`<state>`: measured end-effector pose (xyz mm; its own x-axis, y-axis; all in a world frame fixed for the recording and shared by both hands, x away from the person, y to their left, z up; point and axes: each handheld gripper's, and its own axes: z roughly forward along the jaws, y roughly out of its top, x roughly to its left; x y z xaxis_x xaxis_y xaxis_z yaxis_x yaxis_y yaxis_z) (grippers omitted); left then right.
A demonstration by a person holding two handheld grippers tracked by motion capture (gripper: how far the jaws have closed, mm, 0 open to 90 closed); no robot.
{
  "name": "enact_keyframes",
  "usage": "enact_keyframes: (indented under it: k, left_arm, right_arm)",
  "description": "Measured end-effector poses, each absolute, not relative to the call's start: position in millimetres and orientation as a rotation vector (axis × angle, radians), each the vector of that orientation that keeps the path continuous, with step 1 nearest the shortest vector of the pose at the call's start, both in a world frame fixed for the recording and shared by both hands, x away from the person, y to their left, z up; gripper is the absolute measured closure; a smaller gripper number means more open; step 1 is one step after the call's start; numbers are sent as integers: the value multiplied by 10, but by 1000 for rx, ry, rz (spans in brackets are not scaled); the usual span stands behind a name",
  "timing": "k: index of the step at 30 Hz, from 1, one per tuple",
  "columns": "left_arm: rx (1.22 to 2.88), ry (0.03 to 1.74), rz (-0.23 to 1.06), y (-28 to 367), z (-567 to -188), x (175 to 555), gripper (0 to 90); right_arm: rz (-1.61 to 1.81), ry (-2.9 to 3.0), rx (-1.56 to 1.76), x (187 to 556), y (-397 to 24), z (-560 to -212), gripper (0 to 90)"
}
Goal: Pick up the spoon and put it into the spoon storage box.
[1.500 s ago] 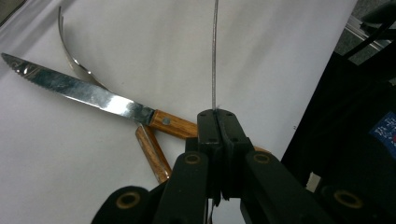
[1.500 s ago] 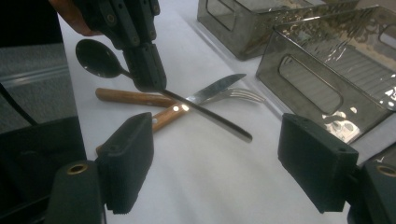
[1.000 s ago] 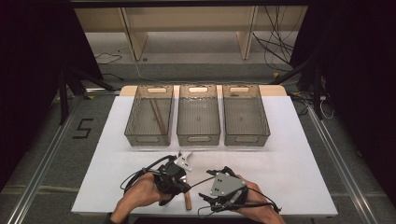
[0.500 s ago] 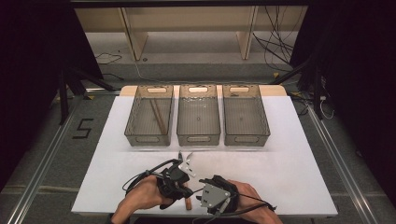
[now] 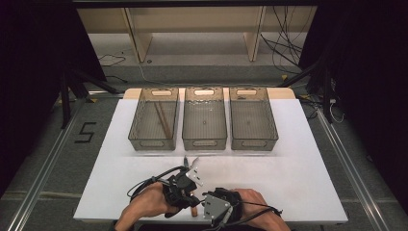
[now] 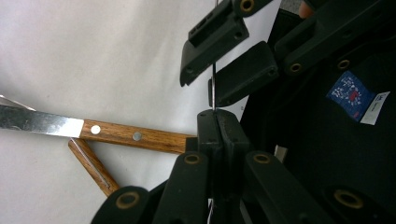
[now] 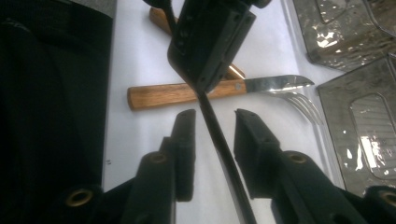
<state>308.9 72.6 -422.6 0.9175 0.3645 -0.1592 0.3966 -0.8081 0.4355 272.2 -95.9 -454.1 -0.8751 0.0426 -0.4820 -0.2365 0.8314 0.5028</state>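
White sheeting covers the table (image 5: 298,178), and three clear smoky plastic bins (image 5: 204,118) stand side by side across its far half. Near the front edge the person's two hands meet, each carrying a black gripper.

In the high view the left gripper (image 5: 185,185) sits just left of the right gripper (image 5: 214,207), the two almost touching. The left gripper's jaws are pressed together on a thin dark metal strip (image 6: 213,86), seen edge-on in the left gripper view, where it rises straight out from between the closed pads. The same strip runs as a slim dark bar (image 7: 219,135) up the middle of the right gripper view, between the right gripper's two black jaws. Those jaws have just been closing and stand a little apart on either side of the strip, with a visible gap on each side; the pads do not press on it.

Beneath the grippers, on the white surface, lies a wooden-handled knife (image 7: 187,93) with a short steel blade, its handle fixed by two rivets. A second wooden handle (image 6: 91,165) crosses under it at an angle. Silver fork tines (image 7: 303,105) lie just beside the knife's blade, near the bins.
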Motion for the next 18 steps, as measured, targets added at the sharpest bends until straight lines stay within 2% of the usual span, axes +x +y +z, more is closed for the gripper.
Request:
enact_keyframes:
  k: [10,14,18]
  left_arm:
    - [2618,541,-122,725,-4241,3088,873]
    - [2599,555,-128,743,-4224,3095,839]
    - [2573,599,-142,803,-4194,3127,793]
  right_arm:
    - [716,2519,-246,2704,-948,-4565,835]
    - [700,2535,-260,2683,-940,-4577,886]
    - [684,2531,-258,2671,-937,-4576,894]
